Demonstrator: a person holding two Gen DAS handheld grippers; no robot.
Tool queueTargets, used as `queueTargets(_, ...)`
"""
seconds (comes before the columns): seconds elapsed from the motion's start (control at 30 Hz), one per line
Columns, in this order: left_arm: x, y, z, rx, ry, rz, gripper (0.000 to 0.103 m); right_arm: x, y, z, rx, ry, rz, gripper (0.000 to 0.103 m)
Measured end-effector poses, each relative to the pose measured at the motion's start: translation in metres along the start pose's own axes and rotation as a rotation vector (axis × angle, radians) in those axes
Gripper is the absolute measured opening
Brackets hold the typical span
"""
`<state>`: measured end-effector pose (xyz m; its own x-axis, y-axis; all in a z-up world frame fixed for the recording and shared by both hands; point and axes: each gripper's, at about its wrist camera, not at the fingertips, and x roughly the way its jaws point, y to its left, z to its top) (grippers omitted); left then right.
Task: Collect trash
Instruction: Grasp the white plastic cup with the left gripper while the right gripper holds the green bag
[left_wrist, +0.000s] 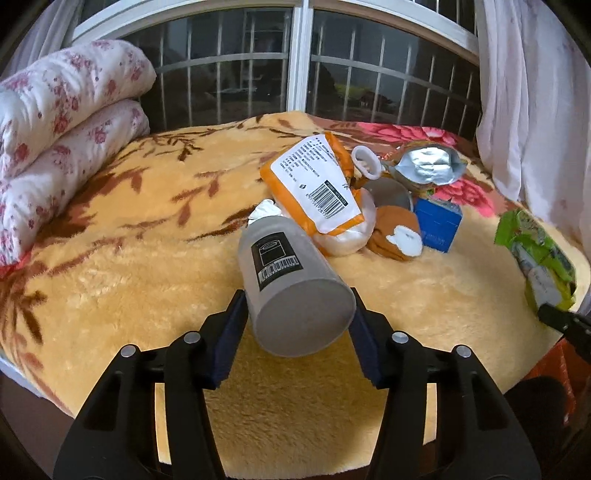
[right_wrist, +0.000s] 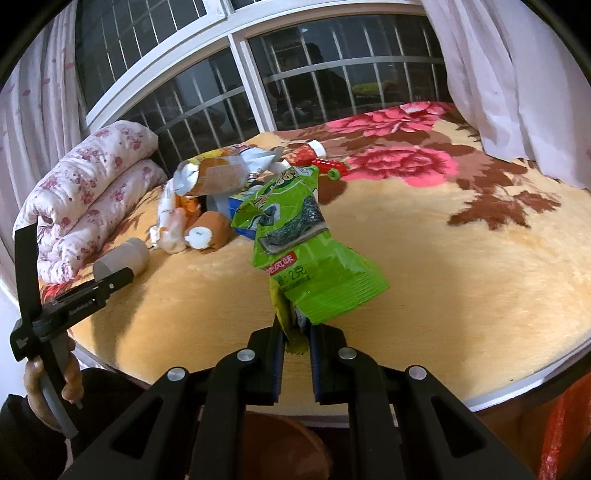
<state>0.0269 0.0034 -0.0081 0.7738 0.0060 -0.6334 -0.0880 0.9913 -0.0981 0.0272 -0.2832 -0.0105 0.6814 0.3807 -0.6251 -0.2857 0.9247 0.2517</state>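
Your left gripper (left_wrist: 297, 325) is clamping a grey cylindrical bottle (left_wrist: 291, 284) between its blue pads, holding it tilted above the yellow plush blanket (left_wrist: 147, 266). Your right gripper (right_wrist: 297, 339) is pinching the bottom edge of a green snack wrapper (right_wrist: 303, 251), which is standing up over the bed. Beyond both, an orange package (left_wrist: 314, 184), a blue box (left_wrist: 437, 223) and a silver foil pouch (left_wrist: 428, 166) are lying heaped together near the window (left_wrist: 303, 59).
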Motion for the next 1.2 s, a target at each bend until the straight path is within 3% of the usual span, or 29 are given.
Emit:
queueTargets(0.1, -0.012, 0.003, 0.001, -0.033, -0.026, -0.052, 0.051, -0.003, 0.007, 0.001, -0.014, -0.007, -0.006, 0.011)
queueTargets(0.23, -0.029, -0.002, 0.004, 0.003, -0.07, -0.091, 0.049, -0.006, 0.014, 0.0, -0.032, -0.012, -0.011, 0.011)
queueTargets(0.47, -0.014, 0.005, 0.003, -0.032, -0.054, -0.109, 0.048, 0.002, 0.024, -0.003, -0.046, 0.009, -0.009, 0.012)
queueTargets(0.73, 0.017, -0.002, 0.028, -0.014, -0.069, -0.064, 0.047, 0.008, 0.031, -0.002, -0.065, 0.023, -0.009, 0.012)
queueTargets(1.07, 0.052, -0.001, 0.044, -0.019, -0.019, -0.034, 0.047, 0.012, 0.028, -0.001, -0.05, 0.028, -0.02, 0.012)
queueTargets(1.17, 0.061, -0.005, 0.045, 0.015, 0.019, -0.013, 0.048, 0.012, 0.028, -0.001, -0.047, 0.029, -0.019, 0.012)
queueTargets(1.2, 0.07, -0.004, 0.045, 0.013, 0.074, -0.026, 0.049, 0.013, 0.028, -0.001, -0.046, 0.029, -0.018, 0.012)
